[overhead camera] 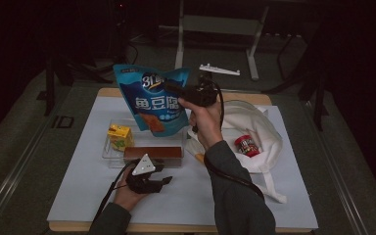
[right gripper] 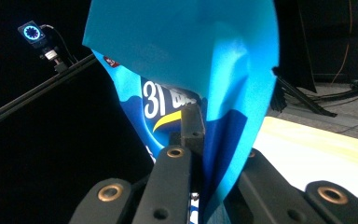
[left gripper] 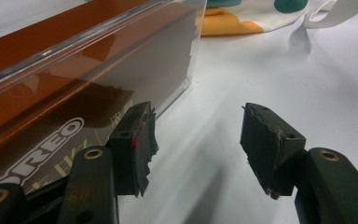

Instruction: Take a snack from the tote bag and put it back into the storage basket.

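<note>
- The right gripper (overhead camera: 172,88) pinches a blue snack bag (overhead camera: 152,98) by its top edge, holding it in the air at upper centre of the high view, above the clear tray (overhead camera: 108,154).
- In the right gripper view the jaws are clamped tight on the thin film of the bag (right gripper: 186,60).
- The left gripper (overhead camera: 147,180) rests low at lower centre, jaws apart and holding nothing, just beside the brown biscuit box (left gripper: 74,84).
- Risk, as I judge it: the slick film could slip from that narrow pinch and drop onto the yellow carton (overhead camera: 120,137).
- The dangling bag may swing and snag the white cloth bag (overhead camera: 262,129) beside the red jar (overhead camera: 246,145).
</note>
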Tool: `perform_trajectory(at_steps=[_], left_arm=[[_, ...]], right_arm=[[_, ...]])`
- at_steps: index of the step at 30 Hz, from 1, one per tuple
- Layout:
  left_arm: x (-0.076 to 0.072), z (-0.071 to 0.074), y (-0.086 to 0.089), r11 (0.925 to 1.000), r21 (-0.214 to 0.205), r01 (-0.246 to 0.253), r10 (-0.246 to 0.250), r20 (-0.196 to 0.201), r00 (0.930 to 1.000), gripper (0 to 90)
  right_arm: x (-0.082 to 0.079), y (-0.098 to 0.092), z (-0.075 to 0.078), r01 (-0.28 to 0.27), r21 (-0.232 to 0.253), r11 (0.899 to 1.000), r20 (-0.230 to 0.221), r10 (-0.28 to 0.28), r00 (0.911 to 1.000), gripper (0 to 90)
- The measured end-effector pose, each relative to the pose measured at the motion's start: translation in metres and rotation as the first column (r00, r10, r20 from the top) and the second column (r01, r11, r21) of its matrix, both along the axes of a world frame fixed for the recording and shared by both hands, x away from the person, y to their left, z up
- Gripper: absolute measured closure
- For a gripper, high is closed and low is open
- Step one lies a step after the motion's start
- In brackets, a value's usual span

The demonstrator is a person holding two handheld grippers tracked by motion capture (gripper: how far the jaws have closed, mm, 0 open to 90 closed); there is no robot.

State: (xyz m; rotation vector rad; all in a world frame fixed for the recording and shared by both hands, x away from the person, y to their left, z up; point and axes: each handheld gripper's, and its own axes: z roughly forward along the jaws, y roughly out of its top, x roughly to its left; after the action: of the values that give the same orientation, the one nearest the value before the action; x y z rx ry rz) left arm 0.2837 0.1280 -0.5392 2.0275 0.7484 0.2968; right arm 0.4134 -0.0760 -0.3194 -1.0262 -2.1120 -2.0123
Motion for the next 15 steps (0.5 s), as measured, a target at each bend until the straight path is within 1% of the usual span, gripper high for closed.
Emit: perform_trajectory(at_steps=[7, 10, 13, 15], left_arm=[[0.000, 0.000, 0.000, 1.0000, -0.001, -0.001, 0.001, -0.001, 1.0000, 43.6], [0.000, 0.000, 0.000, 1.0000, 0.000, 0.000, 0.000, 0.000, 1.0000, 43.6], [0.000, 0.000, 0.000, 1.0000, -0.002, 0.001, -0.001, 0.000, 1.0000, 43.6], [0.000, 0.000, 0.000, 1.0000, -0.001, 0.001, -0.001, 0.000, 1.0000, 43.6]], right_arm=[[0.005, 0.011, -0.005, 0.012, -0.011, 1.000, -0.006, -0.012, 0.9999, 90.0], [0.007, 0.016, -0.006, 0.019, -0.023, 1.000, 0.005, -0.019, 0.9998, 90.0], [0.009, 0.019, -0.010, 0.030, -0.034, 0.999, -0.003, -0.030, 0.9995, 90.0], [0.010, 0.020, -0.012, 0.035, -0.029, 0.999, -0.008, -0.035, 0.9993, 90.0]])
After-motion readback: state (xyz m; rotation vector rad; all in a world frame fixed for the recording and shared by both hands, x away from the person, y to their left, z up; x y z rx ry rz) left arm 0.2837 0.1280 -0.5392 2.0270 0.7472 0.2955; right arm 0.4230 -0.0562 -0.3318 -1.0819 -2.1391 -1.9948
